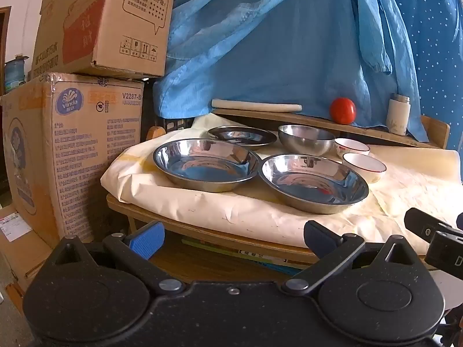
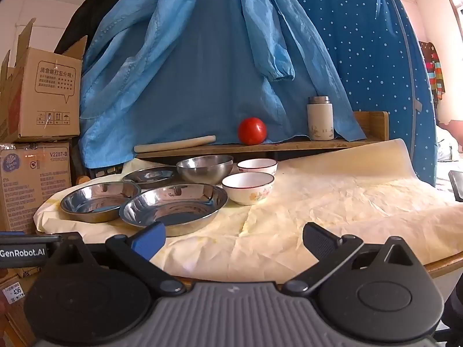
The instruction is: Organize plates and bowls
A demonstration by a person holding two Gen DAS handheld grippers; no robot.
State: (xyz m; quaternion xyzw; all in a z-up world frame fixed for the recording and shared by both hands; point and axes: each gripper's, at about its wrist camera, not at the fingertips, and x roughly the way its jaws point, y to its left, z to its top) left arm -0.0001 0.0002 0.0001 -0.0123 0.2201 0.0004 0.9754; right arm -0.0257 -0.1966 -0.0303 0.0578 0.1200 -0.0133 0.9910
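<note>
Three steel plates sit on the cream-covered table: a left one [image 1: 205, 164] [image 2: 98, 201], a near right one [image 1: 314, 183] [image 2: 173, 206] and a small far one [image 1: 241, 136] [image 2: 150, 175]. Behind stand a steel bowl [image 1: 306, 139] [image 2: 205, 168] and two white red-rimmed bowls, one near [image 1: 364, 166] [image 2: 248, 187] and one far [image 1: 351, 146] [image 2: 257, 166]. My left gripper [image 1: 233, 238] is open and empty below the table's front edge. My right gripper [image 2: 234, 240] is open and empty over the front of the table, just right of the near plate.
A low wooden shelf [image 2: 289, 144] at the back carries a tomato [image 2: 251, 130], a white flask [image 2: 319, 118] and a rolling pin [image 2: 175, 144]. Blue cloth [image 2: 217, 57] hangs behind. Cardboard boxes [image 1: 72, 144] stack at the left. Books [image 1: 246, 250] lie under the tabletop.
</note>
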